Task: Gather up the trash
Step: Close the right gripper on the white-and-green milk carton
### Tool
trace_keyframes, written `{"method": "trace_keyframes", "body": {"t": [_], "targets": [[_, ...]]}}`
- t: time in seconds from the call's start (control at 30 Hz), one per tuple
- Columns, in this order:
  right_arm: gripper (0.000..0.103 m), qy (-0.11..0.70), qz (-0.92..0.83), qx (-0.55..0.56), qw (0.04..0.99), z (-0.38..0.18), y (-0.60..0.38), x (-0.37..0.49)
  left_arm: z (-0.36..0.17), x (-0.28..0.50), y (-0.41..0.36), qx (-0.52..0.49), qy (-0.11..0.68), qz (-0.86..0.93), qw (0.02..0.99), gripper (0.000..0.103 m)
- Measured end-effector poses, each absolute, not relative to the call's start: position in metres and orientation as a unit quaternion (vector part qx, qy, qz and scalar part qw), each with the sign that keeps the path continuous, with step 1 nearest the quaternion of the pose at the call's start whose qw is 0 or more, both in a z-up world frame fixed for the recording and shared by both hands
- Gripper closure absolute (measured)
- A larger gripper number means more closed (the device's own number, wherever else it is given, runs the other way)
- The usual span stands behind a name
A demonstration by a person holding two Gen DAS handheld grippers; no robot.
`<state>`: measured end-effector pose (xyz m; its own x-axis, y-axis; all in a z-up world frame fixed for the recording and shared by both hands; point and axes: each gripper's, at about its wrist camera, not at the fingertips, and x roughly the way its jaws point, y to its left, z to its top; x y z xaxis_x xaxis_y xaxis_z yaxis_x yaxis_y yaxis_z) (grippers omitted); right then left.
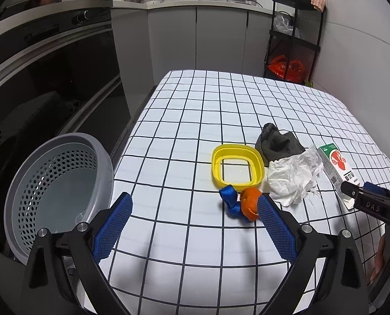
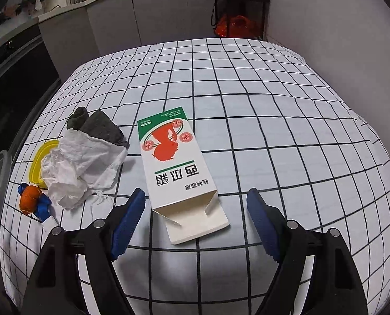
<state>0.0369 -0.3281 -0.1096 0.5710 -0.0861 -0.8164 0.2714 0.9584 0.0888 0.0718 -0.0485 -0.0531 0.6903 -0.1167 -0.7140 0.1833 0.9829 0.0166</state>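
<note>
Plainly, the grey perforated bin [image 1: 61,183] is waiting off the table's [image 1: 208,105] left edge, while the flat carton [image 2: 179,173] is lying between the right gripper's [image 2: 195,210] wide-apart jaws. The left gripper [image 1: 195,207] is hovering spread and empty. Closing now is risking the thin carton sliding out or the cloth bunching.

Your left wrist cam looks fwd and down along its jaws from the near-left of the checked surface [image 1: 195,120], grey basket [image 1: 61,183] close at left. Your right wrist cam sits nearer, steeper, over the carton [image 2: 179,168]. Both share the carton, tissue [image 1: 292,178], orange peel [image 2: 30,200].
</note>
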Motion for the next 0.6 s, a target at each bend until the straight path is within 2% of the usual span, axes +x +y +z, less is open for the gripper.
{"method": "trace_keyframes", "body": {"t": [0.43,0.47,0.5,0.6], "targets": [[0.027,0.469,-0.080,0.089,0.875,-0.118,-0.328,0.075,-0.074,0.079,-0.057,0.059,0.408,-0.080,0.908,0.009],[0.030,0.467,-0.082,0.086,0.876,-0.119,-0.327,0.073,-0.075,0.080,-0.058,0.060,0.409,-0.080,0.907,0.009],[0.039,0.466,-0.083,0.082,0.877,-0.118,-0.326,0.073,-0.076,0.080,-0.059,0.061,0.409,-0.080,0.907,0.009],[0.047,0.463,-0.084,0.079,0.879,-0.118,-0.324,0.074,-0.077,0.079,-0.061,0.061,0.409,-0.086,0.906,0.009]]}}
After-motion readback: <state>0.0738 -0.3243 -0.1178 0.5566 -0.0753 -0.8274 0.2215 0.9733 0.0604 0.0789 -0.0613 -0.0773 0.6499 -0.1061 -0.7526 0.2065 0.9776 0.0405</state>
